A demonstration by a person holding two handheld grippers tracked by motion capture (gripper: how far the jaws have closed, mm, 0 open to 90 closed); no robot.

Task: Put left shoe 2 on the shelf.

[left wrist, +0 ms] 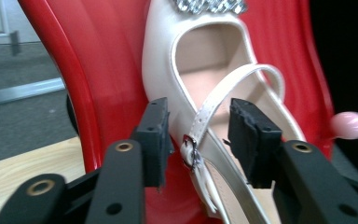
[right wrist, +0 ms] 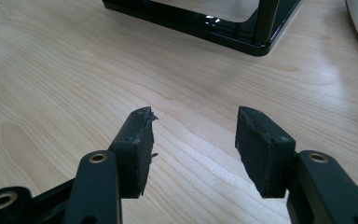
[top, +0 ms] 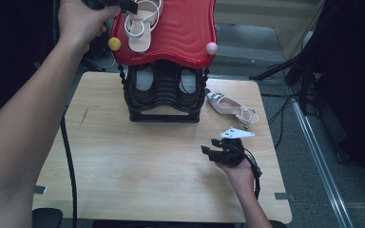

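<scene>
Left tool (left wrist: 198, 140) open around white shoe's (left wrist: 205, 84) strap, seemingly untouched.

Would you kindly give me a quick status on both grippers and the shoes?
Left gripper open, jaws astride white shoe on red shelf. Right gripper open, empty, over table. Second shoe lying beside rack, unobstructed.

Both forearms are bare, with no sleeves. Each hand carries a black two-jaw claw: the left claw (left wrist: 198, 135) has ragged black foam pads and brass-ringed screw holes on its arms, and the right claw (top: 213, 146) bears a grey three-cornered plate and trails a black cable.
</scene>
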